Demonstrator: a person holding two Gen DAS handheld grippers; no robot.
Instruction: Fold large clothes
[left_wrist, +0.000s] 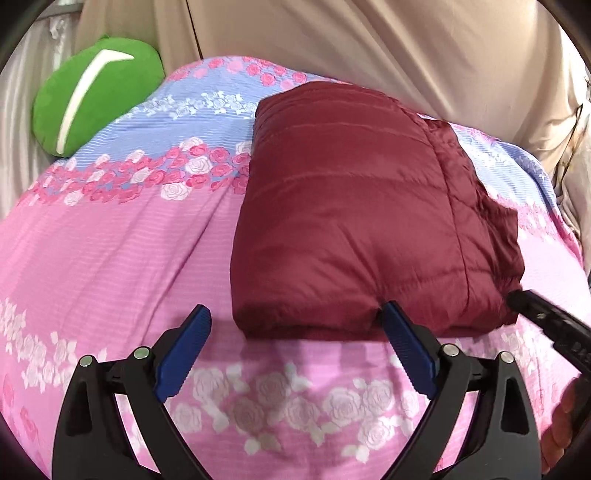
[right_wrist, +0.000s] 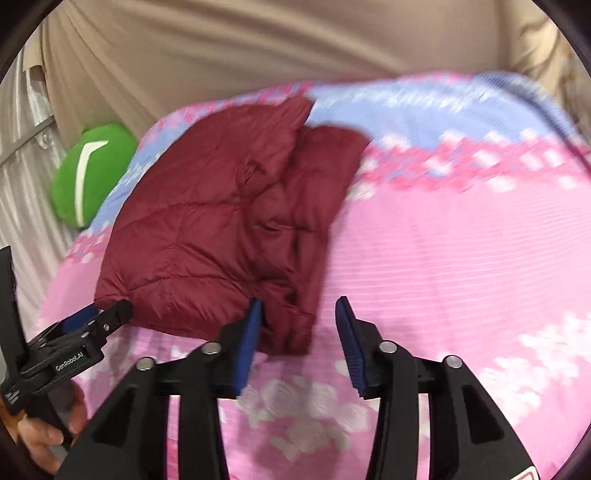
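Observation:
A dark red quilted puffer jacket (left_wrist: 354, 206) lies folded into a thick rectangle on the pink and blue floral bedsheet (left_wrist: 110, 251). My left gripper (left_wrist: 295, 317) is open at the jacket's near edge, its right finger touching the fabric. My right gripper (right_wrist: 299, 310) is open at the jacket's (right_wrist: 221, 221) near right corner, where loose layers stick out; its tip shows in the left wrist view (left_wrist: 517, 297) at the jacket's lower right corner. The left gripper also shows in the right wrist view (right_wrist: 99, 314) at the jacket's near left corner.
A green plush cushion (left_wrist: 96, 103) with a white stripe lies at the far left of the bed; it also shows in the right wrist view (right_wrist: 92, 173). Beige curtains (left_wrist: 369, 44) hang behind the bed. The sheet (right_wrist: 461, 258) stretches right of the jacket.

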